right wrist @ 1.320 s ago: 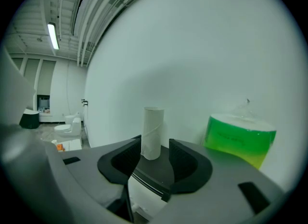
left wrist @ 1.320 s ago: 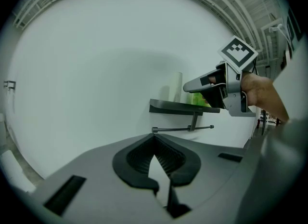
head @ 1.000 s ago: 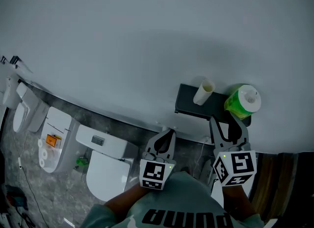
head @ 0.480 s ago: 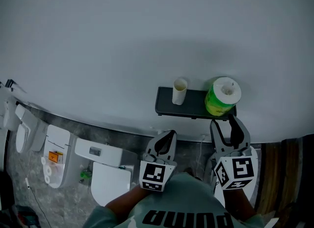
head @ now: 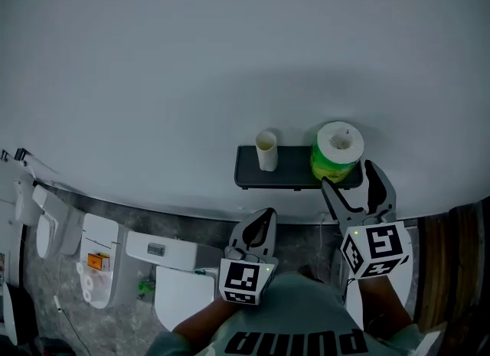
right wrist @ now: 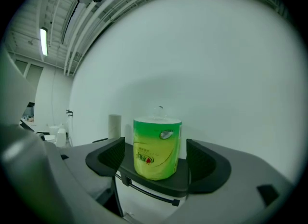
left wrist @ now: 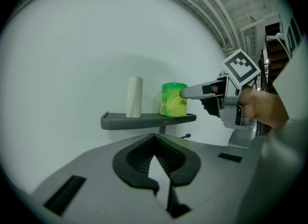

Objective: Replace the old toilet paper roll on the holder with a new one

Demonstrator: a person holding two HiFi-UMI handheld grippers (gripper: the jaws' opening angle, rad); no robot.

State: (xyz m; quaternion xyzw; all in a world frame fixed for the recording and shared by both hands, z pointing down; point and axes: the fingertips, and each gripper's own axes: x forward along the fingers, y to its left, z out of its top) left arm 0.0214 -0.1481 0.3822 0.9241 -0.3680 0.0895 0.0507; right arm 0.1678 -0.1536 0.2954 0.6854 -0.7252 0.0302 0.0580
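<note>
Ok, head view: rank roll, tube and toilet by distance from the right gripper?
1. Green roll, shelf's right end, untouched between the right gripper's jaws, which have just been opening.
2. Cardboard tube, shelf's left part.
3. Toilet, well below, left.

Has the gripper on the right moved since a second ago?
Yes. The right gripper has closed in on the dark wall shelf; its jaws have just been opening, now either side of the green-wrapped toilet roll, not pressing it.

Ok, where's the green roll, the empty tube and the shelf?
green roll (right wrist: pixel 156 147): right gripper view, wrapper front.
empty tube (head: pixel 266 153): head view, its side.
shelf (left wrist: pixel 144 119): left gripper view, front edge.
</note>
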